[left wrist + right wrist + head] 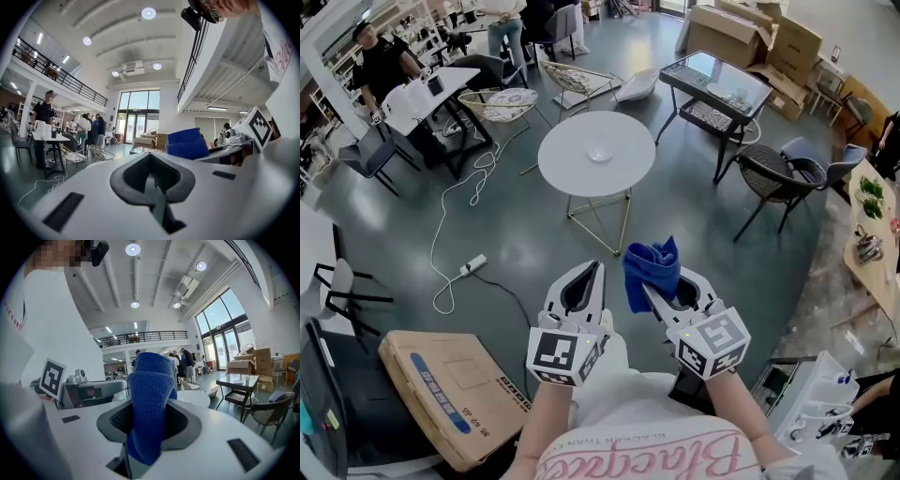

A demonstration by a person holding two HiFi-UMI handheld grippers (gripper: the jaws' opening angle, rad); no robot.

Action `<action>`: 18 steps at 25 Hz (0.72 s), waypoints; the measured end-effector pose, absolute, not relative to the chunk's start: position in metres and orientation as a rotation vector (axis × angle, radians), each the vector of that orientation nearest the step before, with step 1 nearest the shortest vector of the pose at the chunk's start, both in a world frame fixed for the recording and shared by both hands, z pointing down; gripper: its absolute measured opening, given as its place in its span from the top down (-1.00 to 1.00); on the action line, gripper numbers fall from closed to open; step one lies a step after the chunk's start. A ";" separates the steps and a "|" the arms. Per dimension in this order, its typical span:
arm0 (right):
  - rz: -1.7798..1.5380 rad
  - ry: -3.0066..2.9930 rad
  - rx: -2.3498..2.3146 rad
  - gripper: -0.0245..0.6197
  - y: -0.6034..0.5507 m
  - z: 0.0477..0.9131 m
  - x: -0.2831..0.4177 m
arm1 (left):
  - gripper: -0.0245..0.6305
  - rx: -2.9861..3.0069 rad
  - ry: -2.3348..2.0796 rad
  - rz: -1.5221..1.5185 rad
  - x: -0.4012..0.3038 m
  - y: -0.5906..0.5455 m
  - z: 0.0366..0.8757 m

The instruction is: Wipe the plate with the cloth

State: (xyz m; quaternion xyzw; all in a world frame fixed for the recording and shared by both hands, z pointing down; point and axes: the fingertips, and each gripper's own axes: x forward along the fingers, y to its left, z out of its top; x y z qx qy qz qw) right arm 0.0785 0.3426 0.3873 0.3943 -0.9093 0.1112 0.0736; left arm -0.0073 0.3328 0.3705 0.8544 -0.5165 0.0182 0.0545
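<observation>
A small clear plate (600, 152) sits at the middle of a round white table (572, 169), a few steps ahead of me on the grey floor. Both grippers are held close to my body, well short of that table. My right gripper (649, 284) is shut on a blue cloth (652, 267), which stands up bunched out of its jaws. In the right gripper view the cloth (149, 394) fills the space between the jaws. My left gripper (587, 274) is beside it, shut with nothing in it. In the left gripper view the cloth (186, 143) shows to the right.
A cardboard box (455, 394) lies on the floor at my left. A power strip with a white cable (472, 265) trails left of the round table. A black glass-topped table (717, 84) and a dark wicker chair (783, 178) stand at the right. People stand at the back left.
</observation>
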 end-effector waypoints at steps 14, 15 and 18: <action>0.314 -2.709 1.258 0.48 0.190 0.379 0.043 | 0.90 2.642 -1.504 0.053 -0.043 0.178 0.363; 0.320 -2.703 1.268 0.48 0.181 0.380 0.041 | 0.90 2.637 -1.496 0.050 -0.047 0.169 0.364; 0.334 -2.690 1.290 0.48 0.155 0.384 0.031 | 0.90 2.629 -1.466 0.055 -0.058 0.143 0.371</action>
